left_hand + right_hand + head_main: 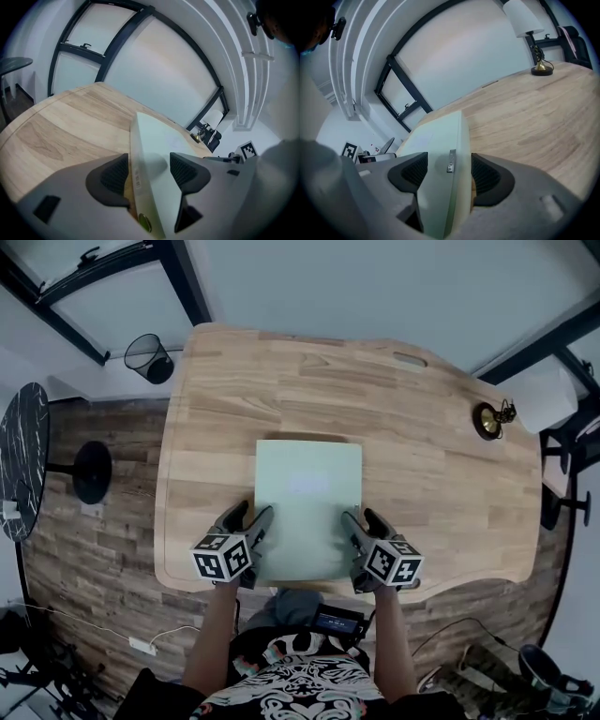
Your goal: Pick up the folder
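A pale green folder (309, 507) lies flat on the wooden table (422, 446), close to its near edge. My left gripper (251, 518) is at the folder's left side near the front corner, my right gripper (362, 518) at its right side. In the left gripper view the folder's edge (154, 140) runs between the wide-apart jaws of the left gripper (149, 171), with a gap at the right pad. In the right gripper view the folder (440, 140), with a small metal clip on its edge, fills most of the space between the spread jaws of the right gripper (447, 173).
A brass lamp base (487, 420) stands at the table's far right, with a white lampshade (544, 399) beyond it. A black wire bin (148, 357) sits on the floor off the table's far left corner. A dark round side table (23, 460) and a black stool base (91, 472) are at the left.
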Demonstrator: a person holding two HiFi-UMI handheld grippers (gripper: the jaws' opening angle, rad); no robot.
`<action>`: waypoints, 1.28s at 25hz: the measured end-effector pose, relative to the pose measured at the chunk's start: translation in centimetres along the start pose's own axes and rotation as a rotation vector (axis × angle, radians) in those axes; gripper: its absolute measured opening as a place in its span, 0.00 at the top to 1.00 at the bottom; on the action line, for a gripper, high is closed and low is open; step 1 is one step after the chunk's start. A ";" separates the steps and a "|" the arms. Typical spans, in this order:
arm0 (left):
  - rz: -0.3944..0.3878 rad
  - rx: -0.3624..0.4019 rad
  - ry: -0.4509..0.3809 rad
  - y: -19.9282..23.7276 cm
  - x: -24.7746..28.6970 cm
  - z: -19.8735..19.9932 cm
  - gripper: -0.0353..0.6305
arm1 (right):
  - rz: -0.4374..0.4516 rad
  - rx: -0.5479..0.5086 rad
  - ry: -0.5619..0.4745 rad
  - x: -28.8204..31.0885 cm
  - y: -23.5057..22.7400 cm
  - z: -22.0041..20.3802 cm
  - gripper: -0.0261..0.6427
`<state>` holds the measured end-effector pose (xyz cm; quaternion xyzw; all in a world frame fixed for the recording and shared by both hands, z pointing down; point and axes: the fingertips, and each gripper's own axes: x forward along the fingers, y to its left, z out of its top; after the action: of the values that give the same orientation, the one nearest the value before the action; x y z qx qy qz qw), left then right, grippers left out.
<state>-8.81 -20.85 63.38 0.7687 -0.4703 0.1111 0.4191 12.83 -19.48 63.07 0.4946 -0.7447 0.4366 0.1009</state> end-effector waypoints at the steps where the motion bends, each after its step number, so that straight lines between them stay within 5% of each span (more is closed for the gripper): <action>1: -0.007 -0.010 0.002 0.0 0.1 0.0 0.55 | 0.000 0.002 0.003 0.1 0.0 0.0 0.55; 13: -0.020 -0.093 0.039 0.3 1.8 -1.2 0.56 | 0.047 0.063 0.046 2.1 -0.5 -1.0 0.55; 32: 0.021 -0.111 0.040 0.1 1.5 -1.1 0.57 | 0.008 0.068 0.022 1.9 -0.4 -1.0 0.56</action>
<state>-7.89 -21.01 64.96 0.7369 -0.4754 0.1046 0.4690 11.97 -20.05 65.03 0.4900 -0.7301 0.4677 0.0906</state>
